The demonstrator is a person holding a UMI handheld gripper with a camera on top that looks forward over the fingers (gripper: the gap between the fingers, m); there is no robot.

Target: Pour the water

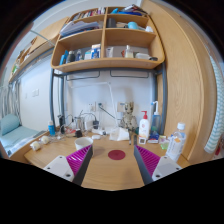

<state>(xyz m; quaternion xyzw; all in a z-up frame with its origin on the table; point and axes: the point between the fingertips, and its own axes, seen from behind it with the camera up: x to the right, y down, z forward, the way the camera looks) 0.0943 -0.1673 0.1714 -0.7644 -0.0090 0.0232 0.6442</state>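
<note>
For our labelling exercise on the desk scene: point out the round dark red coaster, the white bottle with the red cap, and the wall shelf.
Coaster [117,154]: gripper view, centre of its top, between the open tongs [113,158].
White bottle [144,128]: gripper view, its body.
Wall shelf [105,64]: gripper view, bottom board's front edge.

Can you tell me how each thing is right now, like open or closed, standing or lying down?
tongs: open, holding nothing
round dark red thing: lying flat on the desk, between the tongs
white bottle with red top: standing upright, top on
shelf: full of things
</note>
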